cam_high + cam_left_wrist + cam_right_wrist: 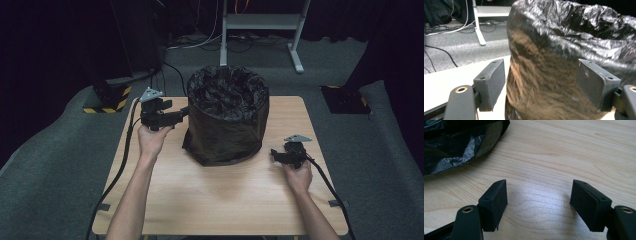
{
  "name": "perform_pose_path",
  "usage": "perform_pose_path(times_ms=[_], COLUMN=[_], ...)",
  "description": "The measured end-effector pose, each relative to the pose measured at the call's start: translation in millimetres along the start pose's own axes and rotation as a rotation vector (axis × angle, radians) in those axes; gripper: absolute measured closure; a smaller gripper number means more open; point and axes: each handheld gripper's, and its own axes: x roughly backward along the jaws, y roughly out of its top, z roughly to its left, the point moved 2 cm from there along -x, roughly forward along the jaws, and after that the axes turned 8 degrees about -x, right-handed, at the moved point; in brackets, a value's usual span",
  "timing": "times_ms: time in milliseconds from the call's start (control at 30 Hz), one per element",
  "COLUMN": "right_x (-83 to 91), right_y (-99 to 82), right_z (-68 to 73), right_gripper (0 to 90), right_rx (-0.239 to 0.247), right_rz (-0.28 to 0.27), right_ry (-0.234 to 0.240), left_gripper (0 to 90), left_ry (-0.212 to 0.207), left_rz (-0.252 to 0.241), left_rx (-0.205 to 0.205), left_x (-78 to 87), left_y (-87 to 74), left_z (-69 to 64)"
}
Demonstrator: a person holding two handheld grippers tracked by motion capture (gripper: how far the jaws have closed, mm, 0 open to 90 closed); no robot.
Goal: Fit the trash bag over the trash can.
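A round bin lined with a black plastic bag [227,115] stands upright near the middle of the wooden table [220,200]. My left gripper [184,112] is raised at the bin's left side, open, its jaws pointing at the bag's wall [541,82], which lies just beyond them. My right gripper [275,154] rests low on the table to the right of the bin, open, with bare wood between its jaws [537,195]. The bag's lower edge [456,152] shows at the upper left of the right gripper view.
A white metal stand [260,30] and loose cables [200,42] are on the grey floor behind the table. A black post with a yellow-striped base [107,97] stands at the far left. Dark curtains close off the back.
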Motion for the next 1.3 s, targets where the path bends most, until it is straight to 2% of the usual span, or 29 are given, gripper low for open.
perform_pose_path(times_ms=[400,667,833,1100,1300], right_x=[0.0,0.0,0.0,0.0,0.0], right_y=[0.0,-0.1,-0.1,-0.1,-0.1], right_z=[-0.1,0.0,0.1,0.1,0.1], right_gripper=[29.3,29.3,29.3,29.3,29.3], right_rx=[0.002,0.001,0.0,0.001,0.001], right_rz=[0.0,0.0,-0.001,0.0,0.0], right_ry=[0.0,0.0,0.0,0.0,0.0], left_gripper=[24.3,24.4,24.5,24.8,24.9], left_ry=[0.053,0.091,0.121,0.164,0.22], left_rz=[0.044,0.087,0.132,0.196,0.247], left_rx=[0.007,0.027,0.048,0.059,0.039], left_x=[3.0,-2.0,-8.3,-18.9,-29.1], left_y=[-38.8,-73.0,-98.5,-133.5,-153.4], left_z=[9.5,16.4,23.1,29.3,32.6])
